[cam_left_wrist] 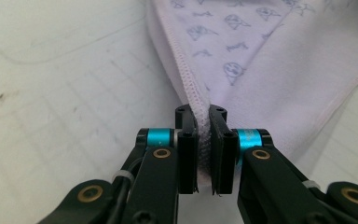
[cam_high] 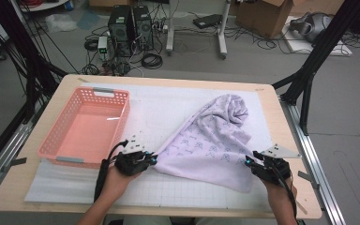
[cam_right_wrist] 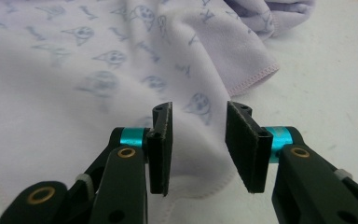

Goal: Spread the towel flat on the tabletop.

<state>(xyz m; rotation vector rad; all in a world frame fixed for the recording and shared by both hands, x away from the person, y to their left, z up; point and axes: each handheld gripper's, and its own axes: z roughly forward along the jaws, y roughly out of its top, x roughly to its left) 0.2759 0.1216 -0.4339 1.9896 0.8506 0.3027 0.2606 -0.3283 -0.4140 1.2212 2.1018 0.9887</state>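
White matting lies bare around the towel (cam_high: 211, 140), left claw (cam_left_wrist: 203, 135) pinching its hem, right claw (cam_right_wrist: 199, 140) gaping.

place: lab | signs: computer towers (cam_high: 131, 29) on floor, loose cables (cam_high: 151, 60), cardboard box (cam_high: 268, 16), black frame struts (cam_high: 316, 56)

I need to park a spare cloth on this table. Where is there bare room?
Free: the white mat between the pink basket and the lavender towel, and the strip along the near edge. The basket's inside is bare too. Crowded: the towel's near corners, where the left tongs and right tongs sit.
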